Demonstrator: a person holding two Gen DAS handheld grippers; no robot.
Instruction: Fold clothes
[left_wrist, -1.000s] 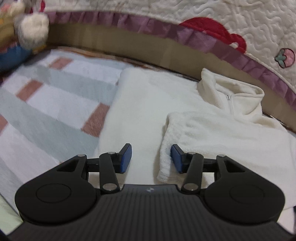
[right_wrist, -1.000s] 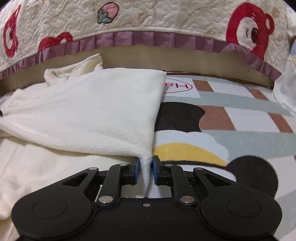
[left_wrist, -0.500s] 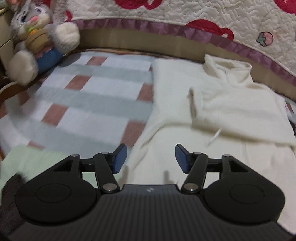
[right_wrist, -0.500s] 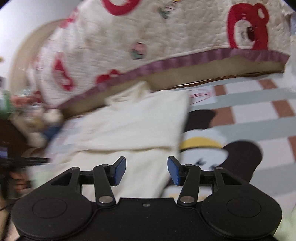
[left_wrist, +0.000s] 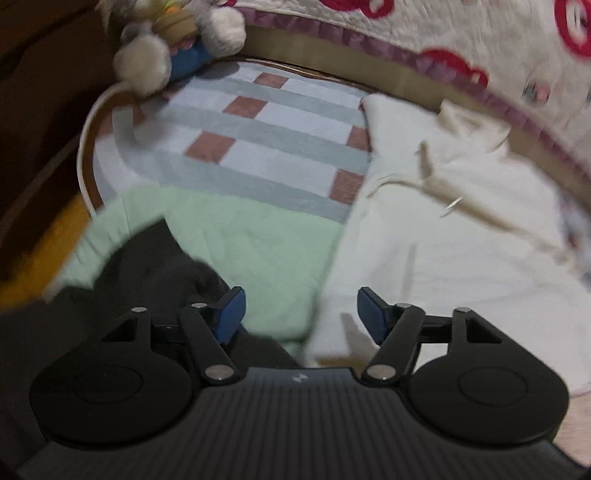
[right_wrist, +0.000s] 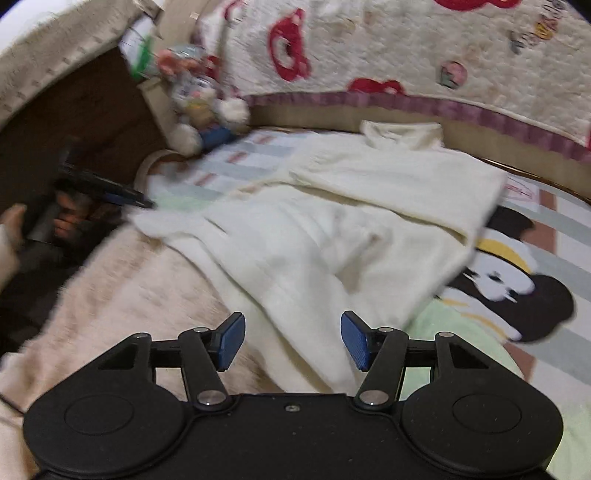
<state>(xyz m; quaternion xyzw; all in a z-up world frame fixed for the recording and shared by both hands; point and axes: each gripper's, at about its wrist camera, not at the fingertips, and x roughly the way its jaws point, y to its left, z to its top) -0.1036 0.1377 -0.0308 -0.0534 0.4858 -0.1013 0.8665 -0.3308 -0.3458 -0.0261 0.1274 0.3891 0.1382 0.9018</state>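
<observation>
Cream fleece on checked bedspread

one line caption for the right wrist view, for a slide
Open right gripper above a part-folded cream sweater on a cartoon bedspread.

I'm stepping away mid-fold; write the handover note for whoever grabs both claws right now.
Left claw: open, holding nothing, poised above the near left edge of the cream fleece pullover, over the green blanket.
Right claw: open, holding nothing, above the pullover's near hem.
Pullover: spread on the bed, collar toward the quilted headboard; one side already folded across the body. Stuffed rabbit sits at the far left corner, apart from the pullover.
Done: first side fold, apparently.
Left: likely the other side, then hem up to collar. Both views are motion-blurred, so check the edges before gripping.
</observation>
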